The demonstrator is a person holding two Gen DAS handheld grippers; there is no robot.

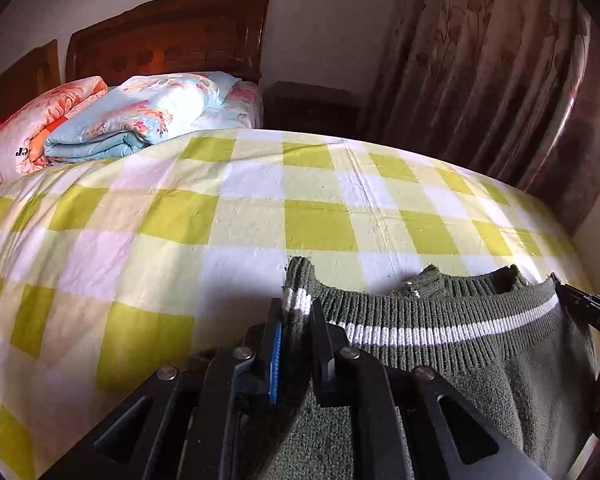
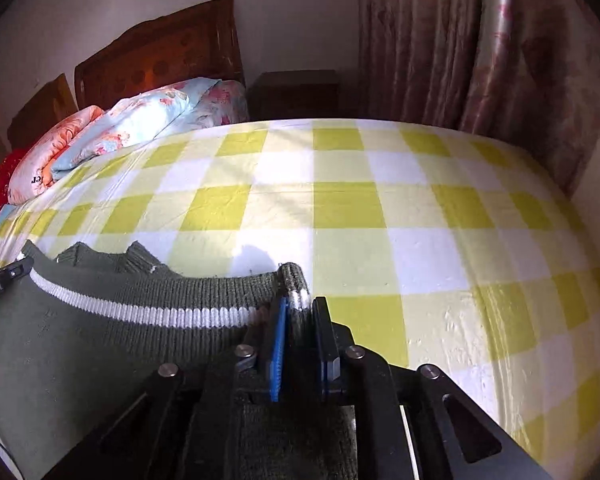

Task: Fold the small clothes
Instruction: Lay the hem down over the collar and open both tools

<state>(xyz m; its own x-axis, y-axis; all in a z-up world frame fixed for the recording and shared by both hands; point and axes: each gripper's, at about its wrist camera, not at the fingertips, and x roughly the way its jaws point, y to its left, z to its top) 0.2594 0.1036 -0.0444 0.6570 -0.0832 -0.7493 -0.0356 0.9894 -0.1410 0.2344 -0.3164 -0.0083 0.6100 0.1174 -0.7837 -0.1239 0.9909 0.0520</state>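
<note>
Only partial black lettering "er" legible, on orange floral quilt (image 2: 40, 168); rest unreadable.

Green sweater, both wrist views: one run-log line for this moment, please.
left tool: shut on green sweater hem corner | right tool: shut on other corner | hem stretched above checked bedsheet

Dark green knit sweater (image 1: 460, 360), ribbed hem band with one white stripe, hung stretched across the lower right of the left wrist view and the lower left of the right wrist view (image 2: 100, 340), hem uppermost, its body draping down out of frame.
</note>
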